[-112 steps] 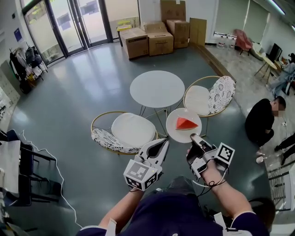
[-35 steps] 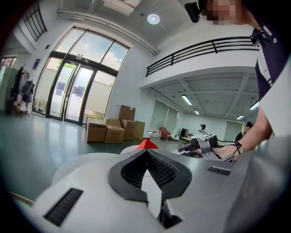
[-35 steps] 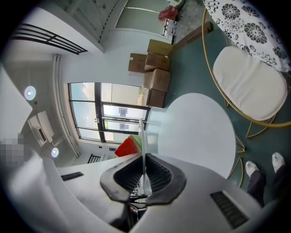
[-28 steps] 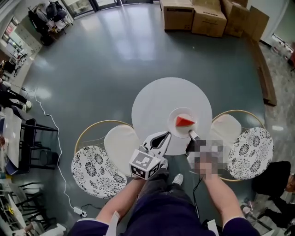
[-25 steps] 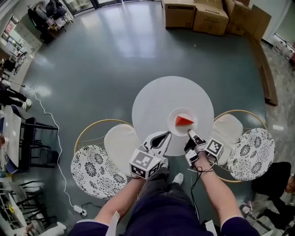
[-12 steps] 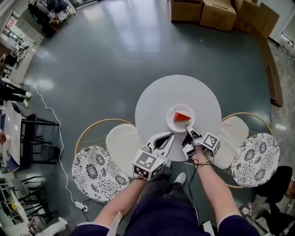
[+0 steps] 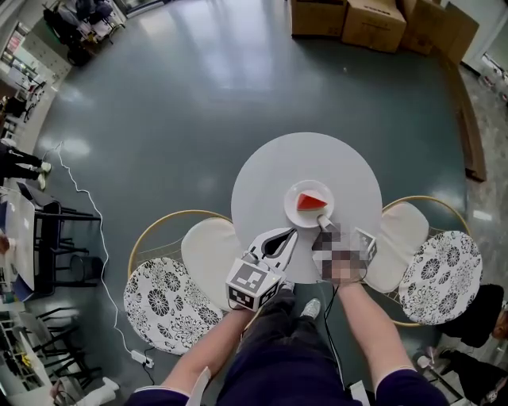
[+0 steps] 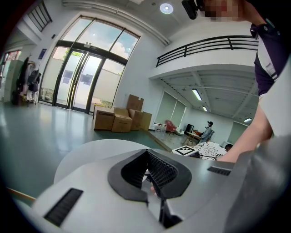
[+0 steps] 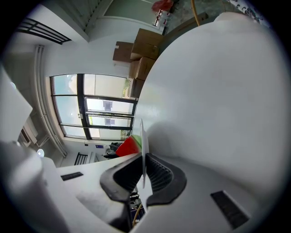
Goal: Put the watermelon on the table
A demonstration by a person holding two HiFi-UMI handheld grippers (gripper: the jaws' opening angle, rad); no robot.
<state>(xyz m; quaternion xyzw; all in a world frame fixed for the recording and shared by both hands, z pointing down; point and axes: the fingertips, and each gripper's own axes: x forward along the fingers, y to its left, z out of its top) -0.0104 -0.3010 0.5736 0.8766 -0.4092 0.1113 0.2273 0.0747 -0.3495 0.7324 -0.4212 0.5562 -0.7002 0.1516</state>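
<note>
A red watermelon slice (image 7: 313, 201) with a green rind lies on a small white plate (image 7: 295, 208) over the near part of the round white table (image 7: 270, 174). My right gripper (image 7: 323, 224) is shut on the plate's near rim. In the right gripper view the plate (image 9: 142, 136) stands edge-on between the pads of the right gripper (image 9: 142, 157), with the slice (image 9: 129, 145) beyond it. Whether the plate rests on the tabletop I cannot tell. My left gripper (image 7: 294, 232) hangs at the table's near edge, shut and holding nothing, as the left gripper view also shows it (image 8: 146, 152).
Two round chairs with white seats and patterned backs flank me, one at the left (image 7: 171, 293) and one at the right (image 7: 440, 273). Cardboard boxes (image 7: 369, 20) stand at the far wall. A white cable (image 7: 95, 238) runs over the floor at left.
Since the earliest frame I have come up to the table, and the plate with the slice has gone from short of it to over its near part. Both grippers sank slightly in the last second.
</note>
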